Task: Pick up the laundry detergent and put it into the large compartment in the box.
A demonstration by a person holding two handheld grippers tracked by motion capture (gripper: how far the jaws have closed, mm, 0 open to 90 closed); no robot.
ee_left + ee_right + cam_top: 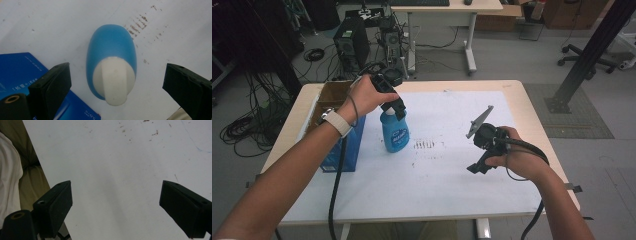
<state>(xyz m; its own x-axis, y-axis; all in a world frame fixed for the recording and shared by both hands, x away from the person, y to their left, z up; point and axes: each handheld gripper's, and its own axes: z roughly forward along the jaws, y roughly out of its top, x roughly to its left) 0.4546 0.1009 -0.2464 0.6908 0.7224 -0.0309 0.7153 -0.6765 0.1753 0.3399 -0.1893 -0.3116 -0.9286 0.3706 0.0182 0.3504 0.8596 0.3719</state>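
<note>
A blue bottle (395,133) with a white cap stands upright on the white sheet (447,165). My left gripper (393,102) hangs just above its top, jaws pointing down. In the left gripper view the bottle (111,62) sits between the two wide-apart jaws, with nothing touching it; the gripper (117,85) is open. My right gripper (479,162) hovers over the right part of the sheet, apart from the bottle. The right gripper view looks down on bare white sheet (120,170) between its spread jaws; this gripper (116,205) is open and empty.
A blue box (346,145) stands at the table's left, just beside the bottle, with a brown cardboard box (329,97) behind it. Dark smudge marks (424,145) lie mid-sheet. The wooden table edge (542,130) runs on the right. Computers and cables sit on the floor beyond.
</note>
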